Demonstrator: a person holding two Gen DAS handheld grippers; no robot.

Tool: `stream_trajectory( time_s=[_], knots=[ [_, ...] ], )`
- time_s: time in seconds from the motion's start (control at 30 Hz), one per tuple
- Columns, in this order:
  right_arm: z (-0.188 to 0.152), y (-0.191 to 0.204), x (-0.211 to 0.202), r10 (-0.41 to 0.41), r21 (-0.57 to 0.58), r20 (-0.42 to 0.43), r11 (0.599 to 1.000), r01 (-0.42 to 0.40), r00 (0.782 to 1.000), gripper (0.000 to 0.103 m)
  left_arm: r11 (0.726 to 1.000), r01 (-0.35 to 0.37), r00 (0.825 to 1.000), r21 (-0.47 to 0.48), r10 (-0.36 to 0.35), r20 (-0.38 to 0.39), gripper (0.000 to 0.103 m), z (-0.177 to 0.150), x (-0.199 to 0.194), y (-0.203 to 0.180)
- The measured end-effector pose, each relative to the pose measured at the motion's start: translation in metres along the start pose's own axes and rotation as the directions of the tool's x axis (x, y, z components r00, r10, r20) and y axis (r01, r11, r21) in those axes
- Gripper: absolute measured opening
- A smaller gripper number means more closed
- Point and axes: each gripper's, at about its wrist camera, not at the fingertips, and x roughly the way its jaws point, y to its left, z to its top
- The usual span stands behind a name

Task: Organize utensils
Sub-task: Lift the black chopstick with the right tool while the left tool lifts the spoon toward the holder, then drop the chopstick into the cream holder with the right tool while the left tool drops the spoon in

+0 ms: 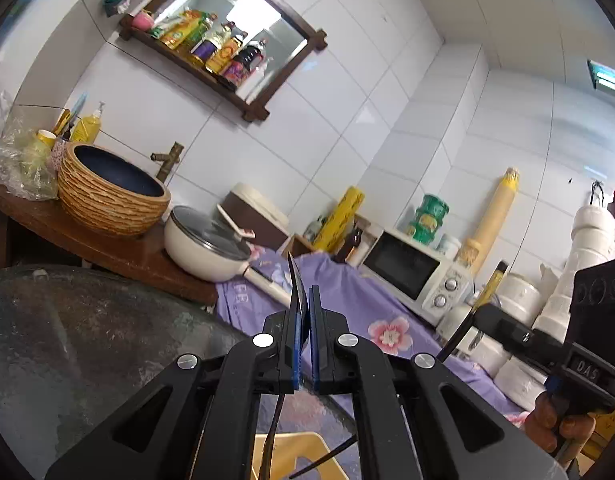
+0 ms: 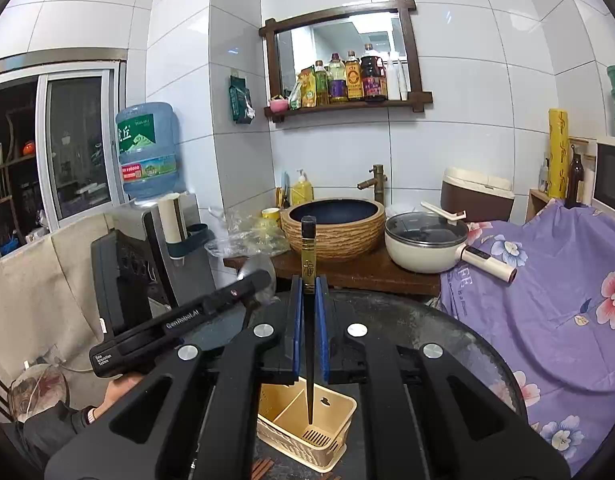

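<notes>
My right gripper (image 2: 308,280) is shut on a black chopstick (image 2: 308,248) with a gold band. The chopstick stands upright, and its thin tip hangs over the beige slotted utensil holder (image 2: 339,404) on the round glass table (image 2: 447,328). My left gripper (image 1: 307,292) is shut on a thin black chopstick (image 1: 294,280) that runs down between the blue pads above the same holder (image 1: 283,452). In the left wrist view the right gripper (image 1: 477,312) shows at the right with its chopstick (image 1: 492,284). The right wrist view has the left gripper (image 2: 259,280) at the left, held by a hand.
Behind the table a wooden counter carries a woven basin (image 2: 333,232) and a white pot with a glass lid (image 2: 425,246). A purple floral cloth (image 2: 547,300) covers the right side, with a microwave (image 1: 411,272) on it. A water dispenser (image 2: 147,160) stands at the left.
</notes>
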Motion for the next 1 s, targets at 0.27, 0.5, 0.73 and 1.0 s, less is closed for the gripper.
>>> stream_trajectory(
  time_s=[0.27,0.5,0.73,1.0],
  knots=[
    [-0.025,0.001,0.019,0.003,-0.022,-0.04,1.0,-0.004,0.999,0.007,0.998,-0.028,0.999,0.058,0.026,0.042,0.003,-0.003,0.0,0.001],
    [-0.046,0.009,0.024,-0.003,-0.067,-0.048,0.998,0.0,0.999,0.007,0.998,-0.039,0.996,0.044,0.036,0.081,0.003,-0.02,-0.008,0.014],
    [-0.067,0.007,0.022,0.017,-0.067,-0.071,0.998,-0.021,0.997,0.007,0.997,-0.053,0.996,0.058,0.049,0.072,0.003,-0.033,-0.023,0.01],
    [-0.087,0.004,0.024,0.012,-0.04,-0.095,0.999,-0.016,0.995,0.007,0.995,-0.088,0.995,0.035,0.087,0.039,0.003,-0.051,-0.037,0.019]
  ],
)
